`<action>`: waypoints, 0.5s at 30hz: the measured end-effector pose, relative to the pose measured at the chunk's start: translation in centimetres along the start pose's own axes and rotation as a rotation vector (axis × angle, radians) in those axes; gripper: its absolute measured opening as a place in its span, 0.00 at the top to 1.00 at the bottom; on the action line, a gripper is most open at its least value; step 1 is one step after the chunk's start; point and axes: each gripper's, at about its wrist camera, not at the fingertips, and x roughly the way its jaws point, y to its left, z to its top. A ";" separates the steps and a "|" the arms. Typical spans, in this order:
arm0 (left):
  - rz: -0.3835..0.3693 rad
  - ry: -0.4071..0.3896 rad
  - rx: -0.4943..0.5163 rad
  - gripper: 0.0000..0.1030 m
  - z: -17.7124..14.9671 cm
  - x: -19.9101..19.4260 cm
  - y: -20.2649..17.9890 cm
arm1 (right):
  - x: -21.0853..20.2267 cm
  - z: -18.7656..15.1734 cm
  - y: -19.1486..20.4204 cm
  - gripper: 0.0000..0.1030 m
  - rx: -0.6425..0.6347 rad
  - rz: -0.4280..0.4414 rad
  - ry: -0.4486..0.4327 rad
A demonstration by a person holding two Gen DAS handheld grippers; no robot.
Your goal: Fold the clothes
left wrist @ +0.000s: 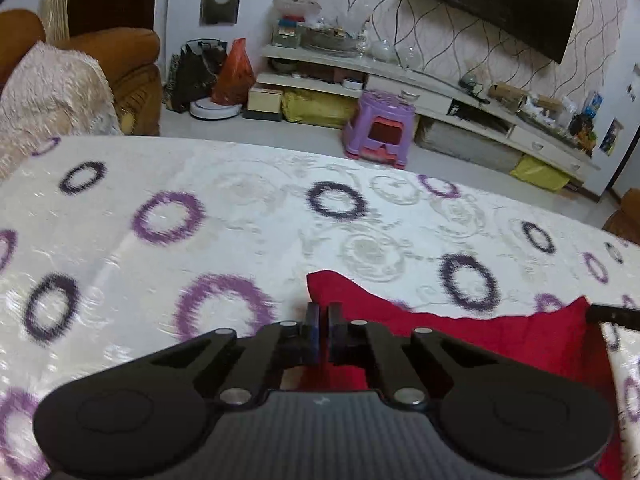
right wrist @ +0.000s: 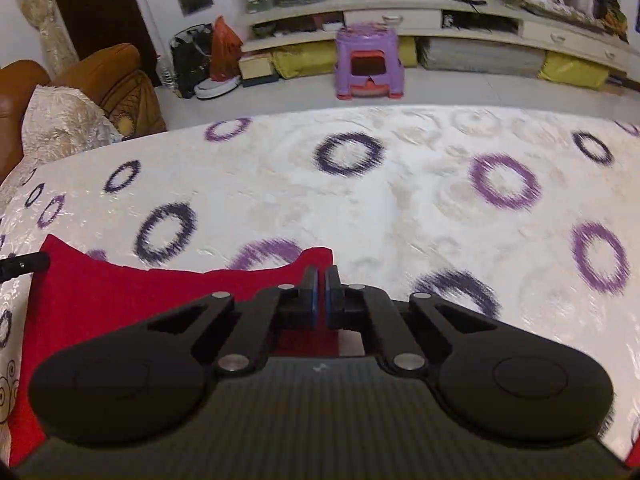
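Note:
A red garment lies flat on a white cover with purple and dark rings. My left gripper is shut on the garment's far left corner, with red cloth showing between the closed fingers. At the right edge of the left wrist view, the tip of the other gripper touches the far right corner. In the right wrist view the same red garment stretches to the left, and my right gripper is shut on its far right corner. The left gripper's black tip shows at the left edge. The garment's near part is hidden under the grippers.
The ringed cover extends well beyond the garment. Past its far edge is grey floor with a purple plastic stool, a robot vacuum, bags and a long low cabinet. A brown sofa stands at the left.

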 end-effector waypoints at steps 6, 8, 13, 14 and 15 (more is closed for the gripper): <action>0.043 0.016 0.014 0.94 -0.3 1.1 1.6 | 2.3 0.2 2.3 0.95 -0.039 -0.064 -0.004; 0.071 0.031 0.008 0.84 -0.6 1.8 1.8 | 2.8 0.2 2.8 0.87 -0.066 -0.121 -0.017; 0.076 -0.013 -0.002 0.55 -0.9 0.3 2.9 | 2.1 0.1 3.0 0.61 -0.116 -0.262 -0.046; 0.039 -0.032 -0.011 0.55 -0.9 -0.6 3.2 | 1.4 0.0 3.0 0.60 -0.111 -0.242 -0.067; -0.035 -0.036 -0.023 0.55 -1.0 -1.3 3.4 | 0.6 0.0 3.0 0.60 -0.105 -0.211 -0.085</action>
